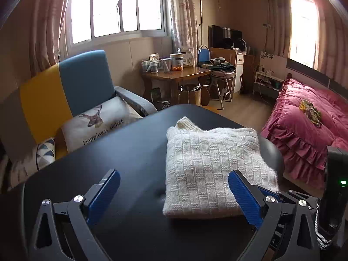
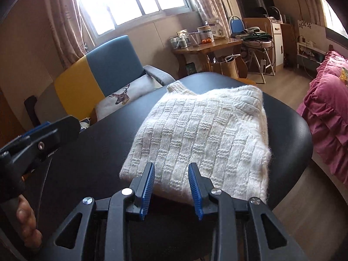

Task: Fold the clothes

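A cream basket-weave knit sweater (image 1: 208,163) lies folded into a neat rectangle on the round black table (image 1: 121,152), its ribbed collar at the far edge toward twelve o'clock and its near folded edge facing the cameras. In the left wrist view the left gripper (image 1: 174,187) hovers above the table with its blue ribbed pads spread wide and nothing between them; the left pad is over bare tabletop at about seven o'clock from the sweater, and the right pad appears over the sweater's near right corner. Whether that pad touches the knit cannot be told. In the right wrist view the right gripper (image 2: 171,180) sits at six o'clock from the sweater (image 2: 202,134), its jaws set at a narrow gap with no fabric clamped between them, the tips appearing over the near folded edge. The left gripper (image 2: 41,139) shows at nine o'clock there, with fingers of the person's hand (image 2: 26,228) below it. Beyond the table stand a blue and yellow armchair (image 1: 71,87) with a deer-print cushion (image 1: 97,121) at ten o'clock, and a bed under a pink ruffled cover (image 1: 304,130) at three o'clock.
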Demonstrator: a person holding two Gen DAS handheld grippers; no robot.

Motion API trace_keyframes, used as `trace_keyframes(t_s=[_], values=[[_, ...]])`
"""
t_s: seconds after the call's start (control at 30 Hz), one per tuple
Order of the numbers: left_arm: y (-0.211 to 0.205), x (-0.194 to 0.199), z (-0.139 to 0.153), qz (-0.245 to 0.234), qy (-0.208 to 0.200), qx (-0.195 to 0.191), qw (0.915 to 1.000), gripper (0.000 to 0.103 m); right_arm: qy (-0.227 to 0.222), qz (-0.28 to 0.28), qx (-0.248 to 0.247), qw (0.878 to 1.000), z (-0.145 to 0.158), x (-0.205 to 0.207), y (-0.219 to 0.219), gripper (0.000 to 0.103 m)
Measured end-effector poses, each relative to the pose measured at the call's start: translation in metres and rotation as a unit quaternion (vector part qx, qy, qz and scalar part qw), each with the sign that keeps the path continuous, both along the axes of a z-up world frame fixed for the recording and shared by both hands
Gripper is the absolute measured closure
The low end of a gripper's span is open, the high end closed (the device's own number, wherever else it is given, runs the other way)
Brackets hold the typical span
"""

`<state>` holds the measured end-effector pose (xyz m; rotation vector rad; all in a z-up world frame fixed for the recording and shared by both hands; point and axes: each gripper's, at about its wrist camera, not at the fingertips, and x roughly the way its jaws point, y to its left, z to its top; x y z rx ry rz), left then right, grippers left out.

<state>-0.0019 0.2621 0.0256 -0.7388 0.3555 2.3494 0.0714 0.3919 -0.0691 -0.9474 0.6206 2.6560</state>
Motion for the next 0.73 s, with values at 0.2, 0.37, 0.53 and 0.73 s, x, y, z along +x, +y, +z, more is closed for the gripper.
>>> trace_keyframes(t_s=[0.2,0.37,0.53,0.73], values=[[-0.001,0.000,0.020,-0.030,-0.011,0.018,0.9993,0.002,-0.012,0.011,0.003,1.000,-0.004,-0.005,-0.001,0.071],[0.001,0.001,0.025,-0.042,-0.019,0.028,0.9986,0.002,-0.018,0.013,-0.005,1.000,-0.010,-0.005,0.000,0.071],[0.004,0.006,0.028,-0.042,-0.011,0.028,0.9986,0.002,-0.027,0.014,-0.004,1.000,-0.016,-0.006,0.001,0.071],[0.005,0.004,0.022,-0.030,-0.016,0.023,0.9992,0.002,-0.034,0.013,-0.004,0.999,-0.021,-0.006,0.003,0.071]])
